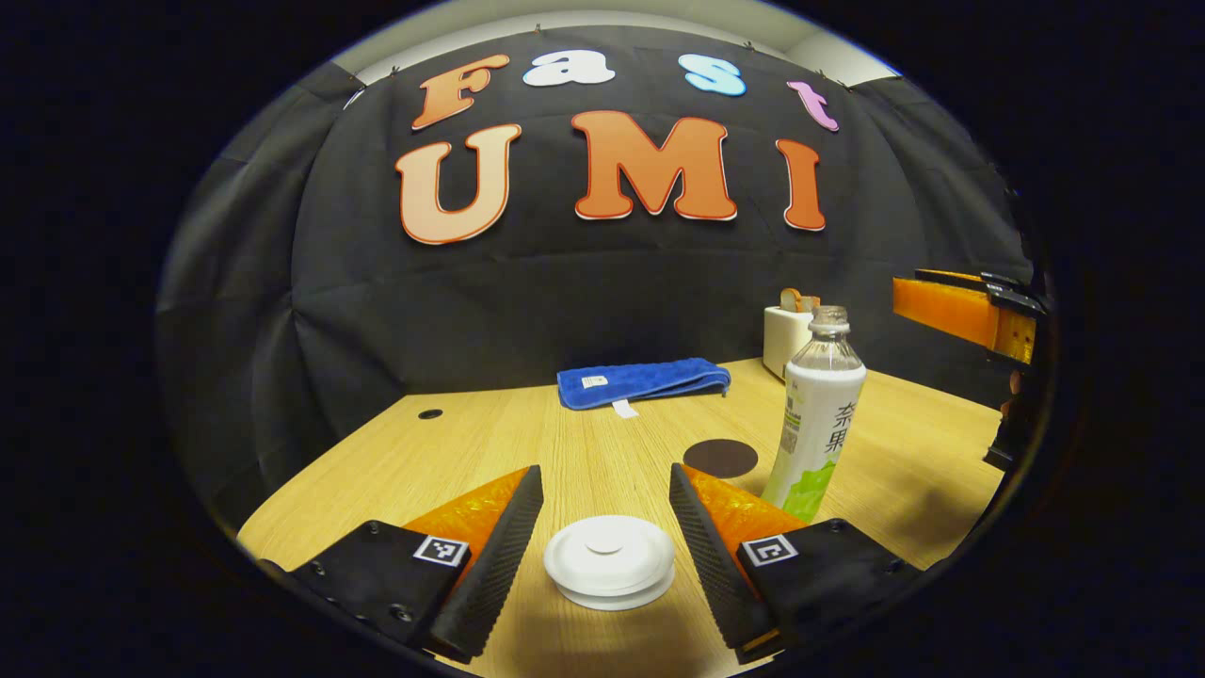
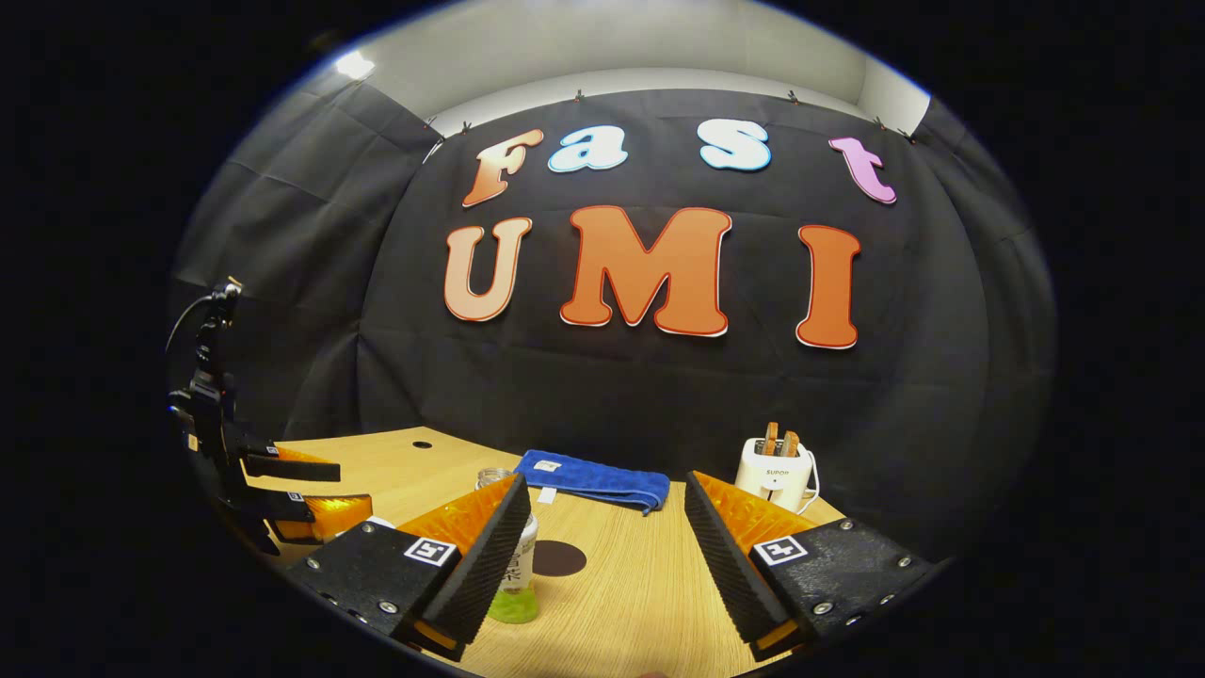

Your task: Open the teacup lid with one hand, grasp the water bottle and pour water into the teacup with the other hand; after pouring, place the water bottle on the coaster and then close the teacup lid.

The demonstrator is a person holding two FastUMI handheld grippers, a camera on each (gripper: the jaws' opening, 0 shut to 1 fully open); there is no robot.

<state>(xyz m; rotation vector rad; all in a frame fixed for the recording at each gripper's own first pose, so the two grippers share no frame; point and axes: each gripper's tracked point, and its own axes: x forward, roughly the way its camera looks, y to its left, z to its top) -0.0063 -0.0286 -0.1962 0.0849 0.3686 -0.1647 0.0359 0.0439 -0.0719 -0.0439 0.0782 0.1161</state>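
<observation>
In the left gripper view, the white round teacup lid (image 1: pixel 610 560) sits on its cup between the spread fingers of my left gripper (image 1: pixel 606 504), which is open and not touching it. The uncapped water bottle (image 1: pixel 815 414), white label with green base, stands upright just right of it. A dark round coaster (image 1: pixel 720 458) lies on the table behind. In the right gripper view, my right gripper (image 2: pixel 602 527) is open and above the table; the bottle (image 2: pixel 515 574) shows partly behind its left finger, with the coaster (image 2: pixel 558 557) beside it. The left gripper (image 2: pixel 282 494) appears at far left.
A folded blue towel (image 1: pixel 643 380) lies at the back of the wooden table (image 1: pixel 471 452). A white toaster (image 2: pixel 776 475) with toast stands at the back right. The other gripper (image 1: pixel 979 320) hangs at the right edge of the left gripper view.
</observation>
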